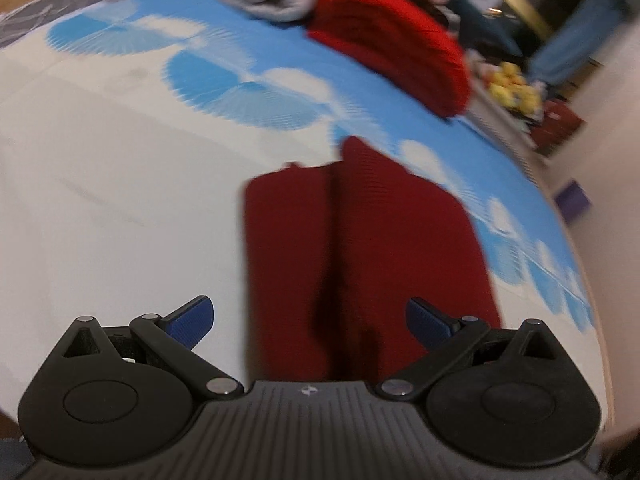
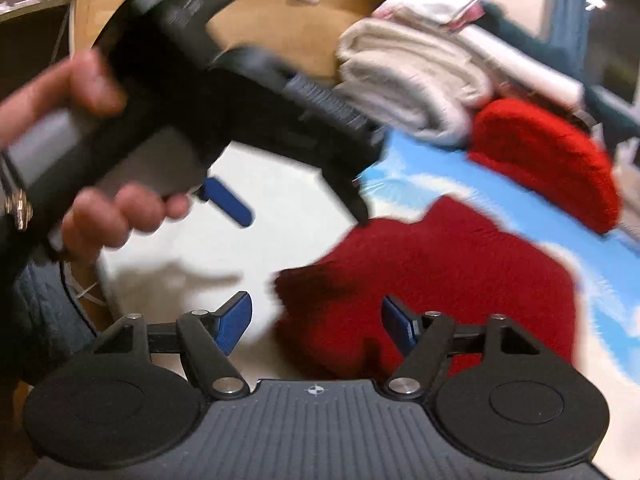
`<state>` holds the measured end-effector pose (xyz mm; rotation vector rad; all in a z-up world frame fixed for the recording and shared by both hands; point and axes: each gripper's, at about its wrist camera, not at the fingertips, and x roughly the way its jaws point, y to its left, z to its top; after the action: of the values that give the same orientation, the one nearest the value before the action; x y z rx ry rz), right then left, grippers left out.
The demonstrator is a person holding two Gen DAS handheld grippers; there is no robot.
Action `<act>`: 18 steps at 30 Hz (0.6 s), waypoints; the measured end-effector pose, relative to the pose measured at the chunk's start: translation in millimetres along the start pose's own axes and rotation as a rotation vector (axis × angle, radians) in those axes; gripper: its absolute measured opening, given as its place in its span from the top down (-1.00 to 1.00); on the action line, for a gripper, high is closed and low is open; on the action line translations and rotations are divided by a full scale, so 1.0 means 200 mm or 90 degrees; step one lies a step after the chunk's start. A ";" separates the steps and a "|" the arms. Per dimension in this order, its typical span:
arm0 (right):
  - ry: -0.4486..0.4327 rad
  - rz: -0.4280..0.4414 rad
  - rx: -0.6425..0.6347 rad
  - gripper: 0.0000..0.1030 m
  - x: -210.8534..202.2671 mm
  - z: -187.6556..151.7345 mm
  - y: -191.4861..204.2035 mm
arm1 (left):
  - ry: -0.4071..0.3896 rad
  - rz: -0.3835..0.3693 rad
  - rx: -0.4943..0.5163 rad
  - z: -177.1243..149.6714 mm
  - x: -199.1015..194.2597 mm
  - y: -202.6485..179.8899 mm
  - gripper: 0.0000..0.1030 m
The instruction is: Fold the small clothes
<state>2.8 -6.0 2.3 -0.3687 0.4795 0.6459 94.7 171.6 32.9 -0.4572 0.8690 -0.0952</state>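
The dark red garment [image 1: 360, 264] lies flat on the white and blue patterned table cover [image 1: 120, 184], folded into a narrow shape with a seam or fold line down its middle. Both tools are released. The left gripper [image 1: 310, 320] hangs over the near end of the garment with its blue pads spread and nothing between them. The right gripper [image 2: 316, 324] is also spread wide, its pads not pressing the cloth, though the garment's near edge lies below them.

In the right wrist view the hand [image 2: 120, 216] of the person holds the left tool above the table, to the left of the garment.

At the far side a brighter red folded piece [image 1: 392, 44] and a pile of pale folded clothes [image 2: 416, 84] are stacked beside each other. The step in hand seems to be the end of one fold, but the blur makes this uncertain. The next move probably calls for taking the near edge with both tools and bringing it to the far edge, or carrying the piece to the stack.
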 end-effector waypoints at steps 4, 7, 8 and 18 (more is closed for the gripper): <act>-0.030 -0.171 0.050 -0.54 -0.17 -0.01 -0.19 | 0.015 0.032 0.075 -0.07 0.08 -0.16 -0.99; -0.025 -0.275 0.156 -0.58 -0.15 -0.06 -0.37 | 0.064 0.145 0.072 -0.13 0.21 -0.15 -1.00; 0.018 -0.258 0.175 -0.58 -0.09 -0.09 -0.41 | 0.087 0.158 0.051 -0.15 0.26 -0.11 -1.00; 0.060 -0.142 0.334 -0.77 -0.11 -0.13 -0.72 | 0.106 0.020 -0.179 -0.23 0.14 0.09 -0.99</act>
<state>71.4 -135.6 17.4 0.0463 0.6647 0.2692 76.6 165.0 -21.1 -0.7061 1.0578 0.0188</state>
